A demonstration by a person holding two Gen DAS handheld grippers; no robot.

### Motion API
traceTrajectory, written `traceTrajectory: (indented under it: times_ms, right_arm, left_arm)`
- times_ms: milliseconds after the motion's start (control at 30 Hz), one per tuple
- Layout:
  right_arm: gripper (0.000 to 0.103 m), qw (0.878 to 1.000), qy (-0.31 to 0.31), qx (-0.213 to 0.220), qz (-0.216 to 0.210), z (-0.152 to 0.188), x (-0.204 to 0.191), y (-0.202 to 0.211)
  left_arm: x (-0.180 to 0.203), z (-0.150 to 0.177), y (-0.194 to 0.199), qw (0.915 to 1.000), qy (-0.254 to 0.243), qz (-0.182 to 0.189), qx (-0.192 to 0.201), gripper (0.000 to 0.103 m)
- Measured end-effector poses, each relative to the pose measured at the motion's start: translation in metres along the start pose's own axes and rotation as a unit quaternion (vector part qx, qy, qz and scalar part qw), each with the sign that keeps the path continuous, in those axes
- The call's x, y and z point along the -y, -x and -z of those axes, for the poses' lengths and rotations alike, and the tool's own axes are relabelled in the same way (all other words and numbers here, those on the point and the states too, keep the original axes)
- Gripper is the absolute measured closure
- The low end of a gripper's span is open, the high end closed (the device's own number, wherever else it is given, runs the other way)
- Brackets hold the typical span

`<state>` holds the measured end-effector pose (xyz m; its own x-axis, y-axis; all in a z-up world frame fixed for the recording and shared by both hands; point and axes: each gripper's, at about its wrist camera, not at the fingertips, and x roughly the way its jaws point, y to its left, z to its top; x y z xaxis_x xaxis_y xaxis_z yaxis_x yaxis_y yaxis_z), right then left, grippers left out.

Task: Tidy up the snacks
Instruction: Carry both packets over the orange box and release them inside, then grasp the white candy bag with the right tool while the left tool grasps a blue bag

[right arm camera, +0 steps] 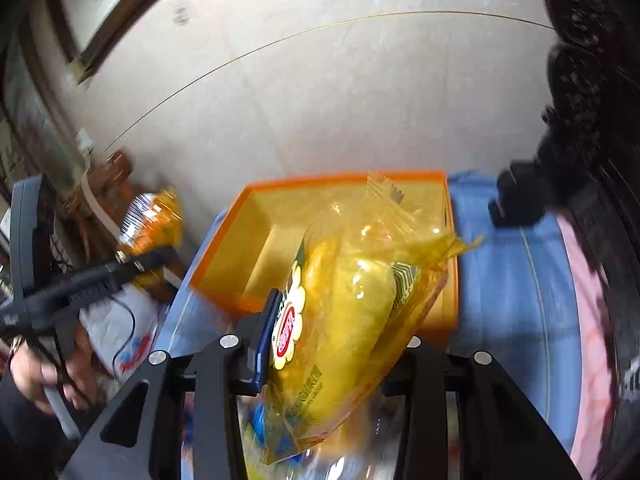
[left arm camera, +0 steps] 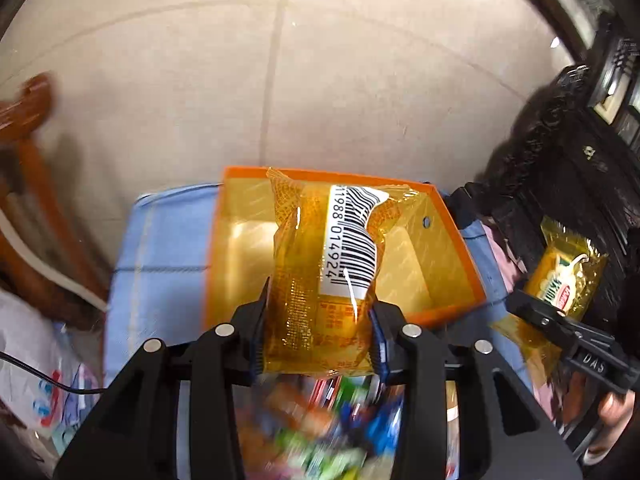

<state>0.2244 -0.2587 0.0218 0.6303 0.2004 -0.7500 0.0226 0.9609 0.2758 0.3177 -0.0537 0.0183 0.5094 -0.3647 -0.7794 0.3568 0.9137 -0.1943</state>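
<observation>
Two grippers, left (left arm camera: 320, 320) and right (right arm camera: 340, 340), are each clamping a yellow snack packet (left arm camera: 324, 264) (right arm camera: 352, 320) above the orange tray's near rim (left arm camera: 216, 264).

Between my left fingers (left arm camera: 376, 332) stands an upright orange cellophane snack packet (left arm camera: 324, 264), its white barcode label toward me. My right fingers (right arm camera: 266, 344) pinch a yellow cake in clear orange wrap (right arm camera: 352, 320), tilted. Beyond both lies an empty shallow orange tray (left arm camera: 456, 216) on blue cloth.

A blue cloth (left arm camera: 160, 248) covers the surface, bearing an orange tray (left arm camera: 460, 248).
</observation>
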Motion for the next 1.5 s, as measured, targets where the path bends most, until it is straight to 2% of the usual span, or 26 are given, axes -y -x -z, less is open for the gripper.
traceTrajectory:
  times_ms: [67, 100, 167, 200, 233, 267, 300, 333, 367, 400, 433, 500, 533, 600, 667, 700, 767, 867, 1000, 1100, 1200, 1300, 1500]
  right_arm:
    - [0.064, 1.000, -0.007, -0.015, 0.014, -0.020, 0.008, -0.033]
    - [0.064, 0.999, -0.017, -0.033, 0.017, -0.028, 0.015, -0.054]
    - [0.062, 0.997, -0.049, -0.053, 0.021, -0.034, 0.029, -0.084]
    - [0.050, 0.996, -0.063, -0.061, 0.034, -0.036, 0.039, -0.100]
    - [0.038, 0.994, -0.070, -0.072, 0.046, -0.036, 0.045, -0.110]
    - [0.024, 0.991, -0.078, -0.087, 0.065, -0.035, 0.052, -0.118]
    - [0.024, 0.988, -0.085, -0.097, 0.085, -0.032, 0.058, -0.122]
    - [0.024, 0.988, -0.085, -0.093, 0.090, -0.029, 0.062, -0.120]
    - [0.022, 0.989, -0.081, -0.083, 0.095, -0.024, 0.065, -0.114]
    - [0.022, 0.989, -0.079, -0.080, 0.098, -0.020, 0.068, -0.107]
    - [0.022, 0.990, -0.080, -0.077, 0.083, -0.012, 0.068, -0.096]
    - [0.019, 0.993, -0.081, -0.058, 0.065, 0.006, 0.067, -0.068]
    - [0.016, 0.994, -0.070, -0.041, 0.073, 0.019, 0.066, -0.050]
    - [0.006, 0.996, -0.038, -0.007, 0.074, 0.045, 0.058, -0.019]
    - [0.004, 0.997, -0.003, 0.027, 0.078, 0.077, 0.043, 0.015]
    - [0.004, 0.997, 0.011, 0.029, 0.076, 0.091, 0.039, 0.026]
    - [0.004, 0.997, 0.030, 0.014, 0.070, 0.121, 0.032, 0.041]
    - [0.004, 0.995, 0.045, -0.043, 0.073, 0.168, 0.019, 0.050]
    - [0.004, 0.988, 0.056, -0.096, 0.104, 0.229, 0.000, 0.050]
    - [0.004, 0.987, 0.057, -0.120, 0.093, 0.255, -0.017, 0.056]
    - [0.004, 0.984, 0.073, -0.127, 0.104, 0.264, -0.028, 0.059]
    - [0.004, 0.982, 0.086, -0.123, 0.112, 0.269, -0.034, 0.065]
    - [0.004, 0.986, 0.049, -0.123, 0.099, 0.278, -0.029, 0.074]
  left_arm:
    - [0.010, -0.015, -0.033, 0.9998, -0.004, -0.011, -0.019, 0.064]
    - [0.015, -0.023, -0.058, 0.9989, -0.009, -0.028, -0.037, 0.064]
    - [0.014, -0.026, -0.089, 0.9970, -0.003, -0.047, -0.062, 0.062]
    - [0.011, -0.025, -0.100, 0.9958, 0.004, -0.055, -0.074, 0.055]
    - [0.007, -0.021, -0.111, 0.9934, 0.013, -0.072, -0.089, 0.036]
    - [0.005, -0.018, -0.114, 0.9919, 0.017, -0.087, -0.091, 0.026]
    - [0.004, -0.015, -0.111, 0.9918, 0.017, -0.094, -0.085, 0.010]
    - [0.002, -0.011, -0.104, 0.9931, 0.014, -0.096, -0.066, 0.008]
    - [0.001, -0.008, -0.096, 0.9946, 0.009, -0.090, -0.051, 0.008]
    - [0.000, -0.007, -0.092, 0.9945, 0.004, -0.091, -0.052, 0.008]
    - [-0.001, -0.005, -0.091, 0.9942, 0.001, -0.091, -0.059, 0.008]
    - [-0.005, 0.005, -0.070, 0.9958, -0.003, -0.067, -0.061, 0.008]
    - [-0.007, 0.010, -0.059, 0.9967, -0.005, -0.060, -0.055, 0.007]
    - [-0.009, 0.027, -0.036, 0.9978, -0.009, -0.050, -0.043, 0.007]
    - [-0.012, 0.050, -0.016, 0.9981, -0.011, -0.043, -0.042, 0.007]
    - [-0.015, 0.068, -0.003, 0.9982, -0.011, -0.039, -0.046, 0.006]
    - [-0.018, 0.092, 0.014, 0.9977, -0.016, -0.044, -0.050, 0.006]
    - [-0.033, 0.135, 0.040, 0.9957, -0.021, -0.071, -0.056, 0.004]
    - [-0.062, 0.195, 0.052, 0.9903, 0.024, -0.091, -0.102, 0.004]
    - [-0.082, 0.226, 0.051, 0.9846, 0.071, -0.088, -0.133, 0.004]
    - [-0.088, 0.243, 0.051, 0.9814, 0.096, -0.094, -0.138, 0.004]
    - [-0.082, 0.247, 0.049, 0.9814, 0.093, -0.089, -0.142, 0.004]
    - [-0.067, 0.258, 0.035, 0.9799, 0.086, -0.078, -0.162, 0.004]
